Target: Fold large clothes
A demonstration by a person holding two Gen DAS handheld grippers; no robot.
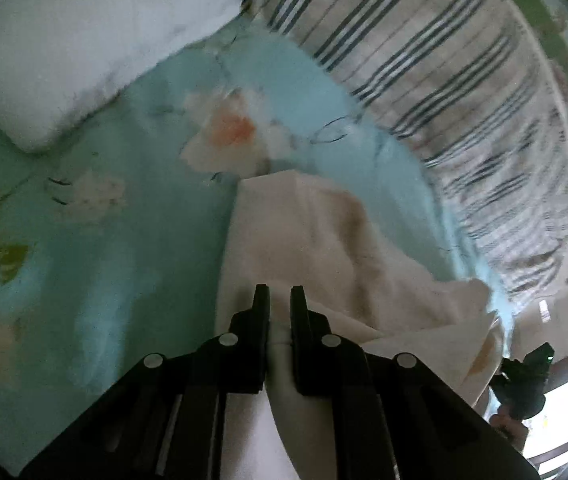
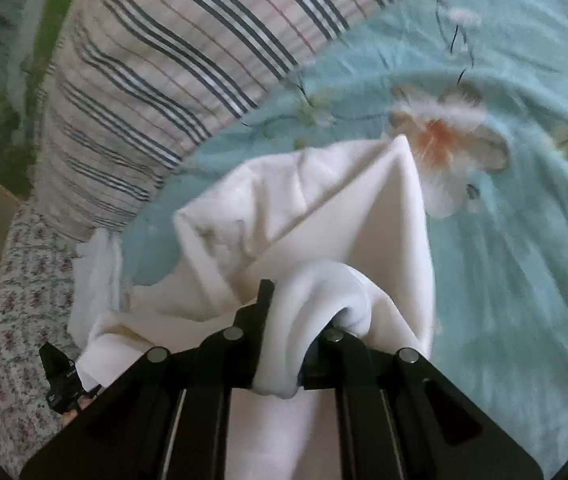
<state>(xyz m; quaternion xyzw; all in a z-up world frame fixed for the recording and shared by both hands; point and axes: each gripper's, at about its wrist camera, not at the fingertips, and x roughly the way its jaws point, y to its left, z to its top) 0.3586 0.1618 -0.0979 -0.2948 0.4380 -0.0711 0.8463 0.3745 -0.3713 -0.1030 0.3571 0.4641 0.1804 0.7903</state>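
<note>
Blur softens both views, so the flower print on the blue bedsheet [image 1: 96,280] is hard to make out. One white cloth [image 2: 323,216] is seen, lifted above the bed and stretched between two hand-held grippers. The left hand-held gripper [image 1: 280,300] is closed on an edge of the cloth, which is pinched between its two black fingers [image 1: 262,312] and runs down out of view under the gripper body. The right hand-held gripper [image 2: 303,300] is also clamped on the cloth; only its left finger [image 2: 264,300] is seen, since the right one is covered by a bunched roll of fabric draped over it. The lower part of the cloth is cut off by the frame edge in both views. In each view the other gripper is glimpsed only as a small dark shape at the edge, with a bit of a person's hand [image 1: 507,428] under it. One striped blanket [image 2: 156,64] lies heaped along the far side of the bed, partly cut off. One white pillow [image 1: 96,44] rests on the sheet, seen in the left wrist view only. One small-flowered fabric [image 2: 32,280] shows at the bed's side, its extent unclear.
</note>
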